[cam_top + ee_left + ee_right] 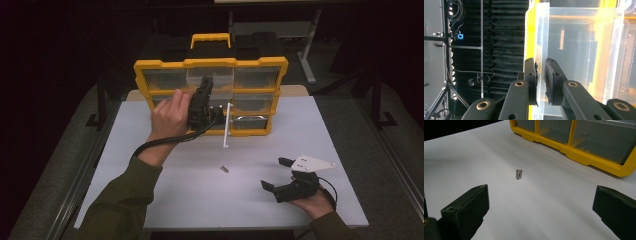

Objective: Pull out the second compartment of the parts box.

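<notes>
A yellow organizer case (161,64) stands upright at the back of the white table (170,200), with clear drawers in its front. My left gripper (206,81) reaches up to the top middle drawer (211,75). In the left gripper view its jaws (541,67) are shut on the front wall of that clear drawer (579,50). My right gripper (276,173) rests low near the table's front right with its jaws wide open and nothing between them (542,195). Two small screws (518,173) lie side by side on the table ahead of it, also seen from above (224,169).
A thin white strip (227,125) stands in front of the case's lower drawers. The case's yellow frame (586,157) runs across the far right of the right gripper view. Dark floor and stands surround the table.
</notes>
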Action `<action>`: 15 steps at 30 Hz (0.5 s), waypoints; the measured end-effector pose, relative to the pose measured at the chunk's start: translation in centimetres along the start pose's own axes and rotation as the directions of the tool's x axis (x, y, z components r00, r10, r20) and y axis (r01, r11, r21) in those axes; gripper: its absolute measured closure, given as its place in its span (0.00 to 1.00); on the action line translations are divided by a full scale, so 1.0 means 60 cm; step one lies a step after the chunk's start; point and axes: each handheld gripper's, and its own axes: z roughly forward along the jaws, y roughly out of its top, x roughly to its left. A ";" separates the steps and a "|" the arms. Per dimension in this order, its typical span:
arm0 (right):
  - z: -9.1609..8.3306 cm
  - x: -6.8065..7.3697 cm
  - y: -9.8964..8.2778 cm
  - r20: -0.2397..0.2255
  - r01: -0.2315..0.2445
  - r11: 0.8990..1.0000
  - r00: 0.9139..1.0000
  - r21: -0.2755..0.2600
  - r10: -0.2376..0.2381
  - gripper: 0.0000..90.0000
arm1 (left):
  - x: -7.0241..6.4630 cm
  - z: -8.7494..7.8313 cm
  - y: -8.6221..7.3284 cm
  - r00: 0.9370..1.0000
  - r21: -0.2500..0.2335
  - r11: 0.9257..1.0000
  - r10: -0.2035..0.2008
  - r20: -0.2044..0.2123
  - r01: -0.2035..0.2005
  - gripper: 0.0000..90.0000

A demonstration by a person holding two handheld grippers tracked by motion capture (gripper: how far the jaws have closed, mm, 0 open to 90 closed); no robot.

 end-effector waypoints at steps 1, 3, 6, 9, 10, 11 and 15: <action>0.000 0.000 0.000 0.000 0.000 1.000 1.000 0.000 0.000 0.00 | 0.000 -0.002 0.000 1.000 -0.001 1.000 -0.001 -0.001 0.001 0.90; 0.000 0.000 0.000 0.000 0.000 1.000 1.000 0.000 0.000 0.00 | 0.000 -0.005 0.000 1.000 -0.003 1.000 -0.003 -0.003 0.003 0.90; 0.000 0.000 0.000 0.000 0.000 1.000 1.000 0.001 0.000 0.00 | 0.000 -0.008 0.001 1.000 -0.007 1.000 -0.006 -0.003 0.006 0.90; 0.000 0.000 0.000 0.000 -0.001 1.000 1.000 0.001 0.001 0.00 | 0.000 -0.013 0.002 1.000 -0.008 1.000 -0.004 -0.004 0.004 0.90; 0.000 0.000 0.000 0.000 -0.001 1.000 1.000 0.001 0.001 0.00 | 0.000 -0.014 0.002 1.000 -0.010 1.000 -0.003 -0.005 0.003 0.90; 0.000 0.000 0.000 0.000 0.000 1.000 1.000 0.001 0.000 0.00 | 0.001 -0.016 0.002 1.000 -0.011 1.000 -0.002 -0.002 0.002 0.90; 0.000 0.000 0.000 0.000 0.000 1.000 1.000 0.001 0.000 0.00 | 0.001 -0.025 0.003 1.000 -0.016 1.000 -0.003 -0.007 0.003 0.90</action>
